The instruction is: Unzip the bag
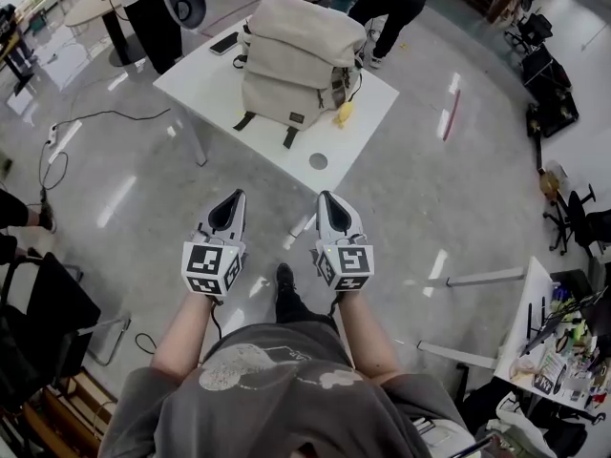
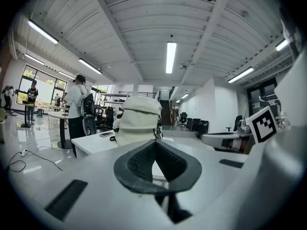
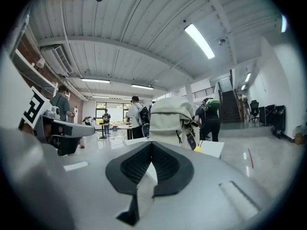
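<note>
A beige backpack (image 1: 298, 60) stands upright on a white table (image 1: 215, 89) ahead of me, with dark straps hanging at its front and a small yellow tag (image 1: 343, 114) at its right side. Both grippers are held side by side well short of the table, over the floor. My left gripper (image 1: 230, 201) is shut and holds nothing. My right gripper (image 1: 328, 201) is shut and empty too. The backpack (image 2: 138, 119) shows straight ahead in the left gripper view, and the same backpack (image 3: 171, 120) is ahead in the right gripper view.
A phone (image 1: 224, 43) lies on the table left of the bag. A round hole (image 1: 318, 160) sits near the table's front corner. People stand behind the table (image 1: 391, 3). A cable (image 1: 86, 122) runs over the floor at left. A cluttered desk (image 1: 554, 351) is at right.
</note>
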`<state>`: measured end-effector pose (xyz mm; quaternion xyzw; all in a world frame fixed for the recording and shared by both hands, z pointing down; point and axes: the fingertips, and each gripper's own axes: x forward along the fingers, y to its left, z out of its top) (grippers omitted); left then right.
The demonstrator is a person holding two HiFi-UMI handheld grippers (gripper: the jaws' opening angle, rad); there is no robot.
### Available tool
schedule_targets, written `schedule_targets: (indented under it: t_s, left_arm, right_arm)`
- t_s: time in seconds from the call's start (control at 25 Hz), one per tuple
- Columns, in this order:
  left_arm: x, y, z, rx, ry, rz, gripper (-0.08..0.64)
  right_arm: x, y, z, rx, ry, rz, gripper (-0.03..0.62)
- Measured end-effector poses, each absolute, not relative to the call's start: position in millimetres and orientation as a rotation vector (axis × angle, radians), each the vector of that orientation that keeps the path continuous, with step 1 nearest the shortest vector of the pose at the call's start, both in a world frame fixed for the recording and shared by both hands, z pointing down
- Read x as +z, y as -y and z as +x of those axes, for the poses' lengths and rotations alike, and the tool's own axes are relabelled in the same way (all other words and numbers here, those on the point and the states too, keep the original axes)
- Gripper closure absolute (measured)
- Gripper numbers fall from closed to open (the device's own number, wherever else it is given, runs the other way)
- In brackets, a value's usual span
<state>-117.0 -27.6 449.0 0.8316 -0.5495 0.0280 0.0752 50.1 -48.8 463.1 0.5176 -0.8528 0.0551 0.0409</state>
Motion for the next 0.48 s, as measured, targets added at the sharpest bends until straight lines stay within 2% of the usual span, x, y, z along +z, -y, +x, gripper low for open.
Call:
schedule_targets:
  t_s: [0.48]
  left_arm:
    - [438, 115, -82, 0.055, 1.660, 2.508, 0.555]
  right_arm:
    - [463, 150, 82, 0.205, 2.641, 1.549, 0.592]
